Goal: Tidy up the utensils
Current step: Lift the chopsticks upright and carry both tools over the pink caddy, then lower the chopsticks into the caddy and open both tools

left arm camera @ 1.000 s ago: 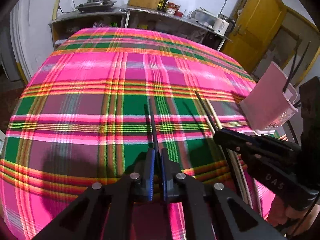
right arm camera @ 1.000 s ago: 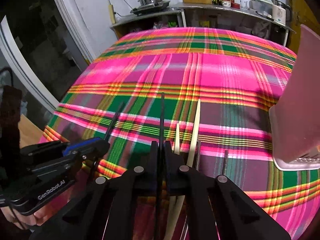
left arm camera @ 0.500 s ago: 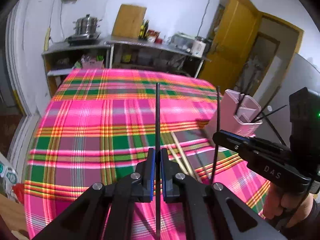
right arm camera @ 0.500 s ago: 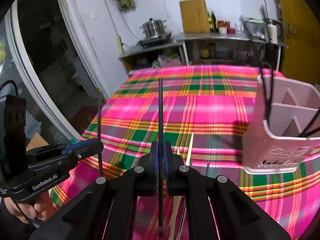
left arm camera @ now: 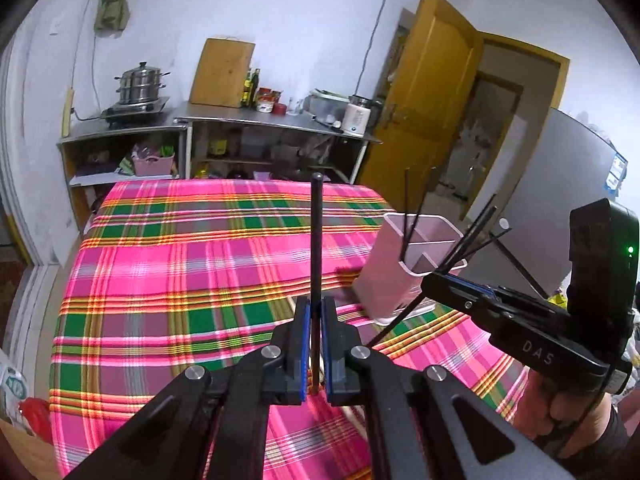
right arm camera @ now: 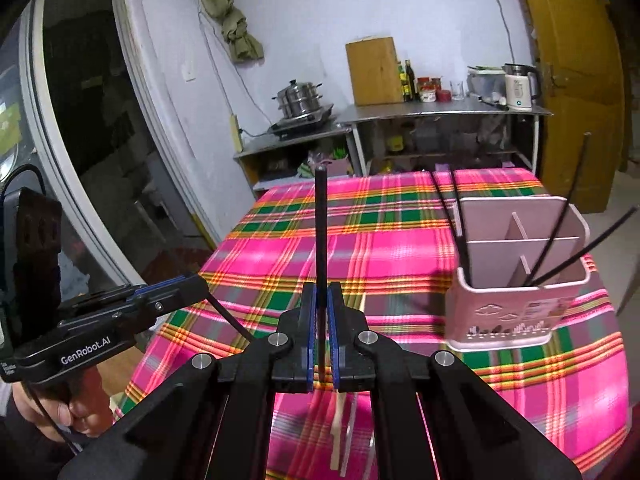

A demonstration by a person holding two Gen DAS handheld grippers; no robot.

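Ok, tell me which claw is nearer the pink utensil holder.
Right. The right claw, shut on a black chopstick, is just beside the pink utensil holder. The left claw, gripping another black chopstick, is farther off, beyond the right one.

Your left gripper (left arm camera: 315, 320) is raised and tilted downward, jaws clamped on a black chopstick (left arm camera: 317, 240) that sticks up between them. Your right gripper (right arm camera: 321, 312) sits just beside it, pitched alike, jaws pinched on another black chopstick (right arm camera: 321, 236). Your right hand (left arm camera: 568, 412) wraps its handle; your left hand (right arm camera: 64, 412) grips the other.
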